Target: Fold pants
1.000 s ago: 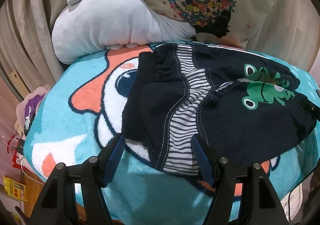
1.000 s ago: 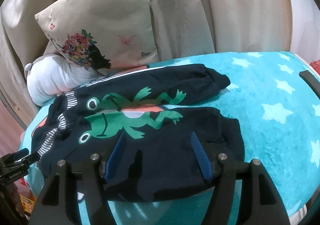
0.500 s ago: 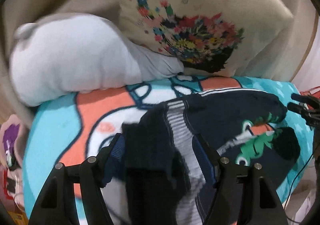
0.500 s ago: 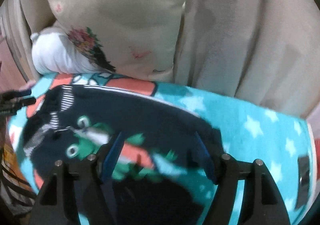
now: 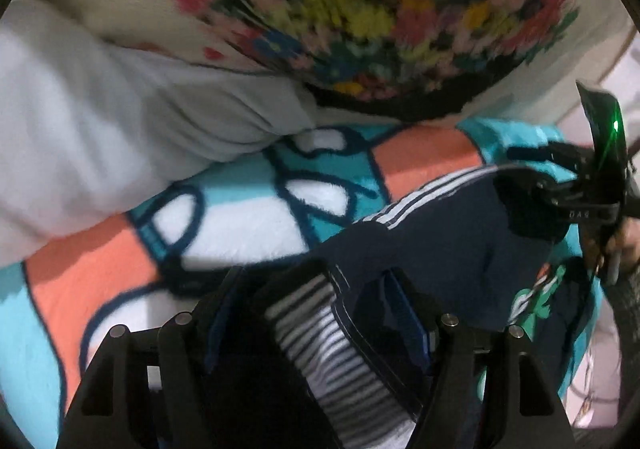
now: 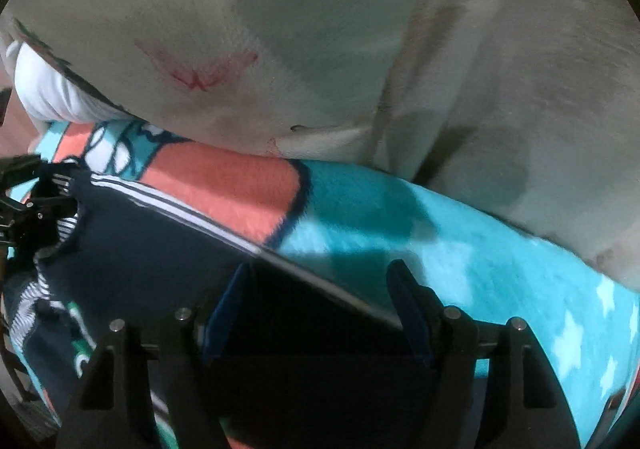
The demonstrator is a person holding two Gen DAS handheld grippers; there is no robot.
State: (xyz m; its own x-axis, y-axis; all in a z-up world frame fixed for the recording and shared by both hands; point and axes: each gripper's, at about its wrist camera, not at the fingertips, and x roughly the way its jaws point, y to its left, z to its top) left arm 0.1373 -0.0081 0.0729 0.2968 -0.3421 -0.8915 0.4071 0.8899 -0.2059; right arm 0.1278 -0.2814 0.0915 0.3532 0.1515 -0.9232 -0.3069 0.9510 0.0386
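Dark navy pants spread on turquoise cartoon blanket, reaching in between the fingers of both grippers. Left gripper tilted steeply down over waistband end; jaws apart, blue pads either side of the striped grey-and-white waistband lining, which runs up between the fingers. Whether pads press on cloth: cannot tell, blurred. Ahead of left gripper: blanket's orange and white patches, then white plush pillow ahead-left and flower-print cushion straight ahead. To its right: right gripper body with green light, a hand behind it, green frog print on pants just below.

Right gripper also tilted steeply down, jaws apart, recently widened a little; dark pants fabric with white side stripe passing between fingers, edge slanting from far-left to near-right. Grip on cloth: cannot tell, too dark. Right of fingers: bare blanket with white stars. Ahead: cream cushion with red butterfly mark, beige curtain ahead-right. Far left: left gripper at striped waistband.
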